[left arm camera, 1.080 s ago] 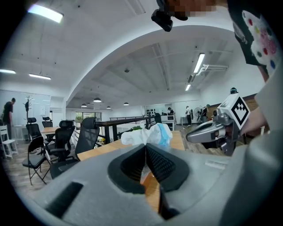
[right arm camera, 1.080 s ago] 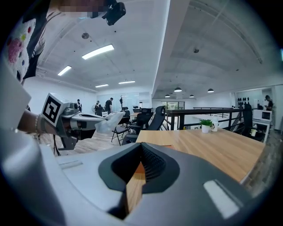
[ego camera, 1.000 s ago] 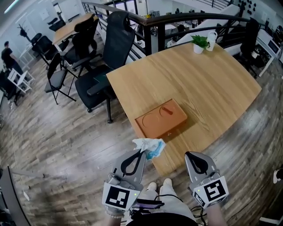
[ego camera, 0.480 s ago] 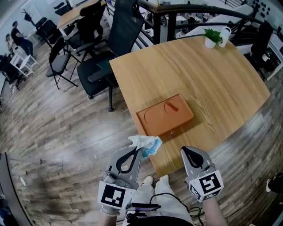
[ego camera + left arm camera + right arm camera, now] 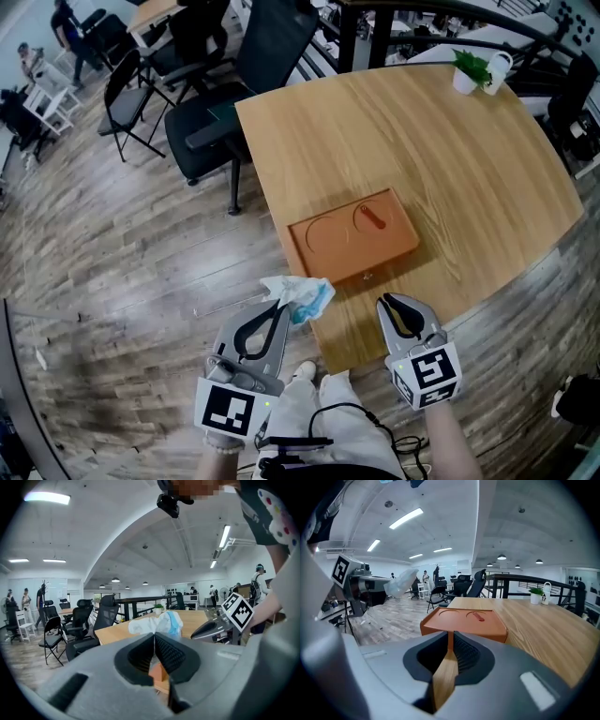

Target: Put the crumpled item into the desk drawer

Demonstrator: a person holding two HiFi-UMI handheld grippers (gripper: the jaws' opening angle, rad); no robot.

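Note:
An orange desk drawer box point(image 5: 352, 236) lies on the wooden table point(image 5: 441, 150) near its front edge, with a small knob point(image 5: 367, 277) on its closed front. My left gripper point(image 5: 281, 305) is shut on a crumpled white and blue item point(image 5: 298, 293), held in the air just off the table's front left edge. In the left gripper view the crumpled item point(image 5: 157, 623) sticks out past the fingertips. My right gripper point(image 5: 387, 301) hovers at the table edge in front of the box. Its jaws are opening a crack with nothing between them, and the box point(image 5: 464, 619) lies straight ahead.
A potted plant point(image 5: 466, 69) and a white mug point(image 5: 496, 68) stand at the table's far right corner. Black office chairs point(image 5: 220, 103) crowd the far left side. Wooden floor lies to the left. The person's shoes point(image 5: 319, 380) are below the table edge.
The head view has swung, so the table and box sit a little further right. Both grippers stay in front of the table edge, and the left one keeps the crumpled item.

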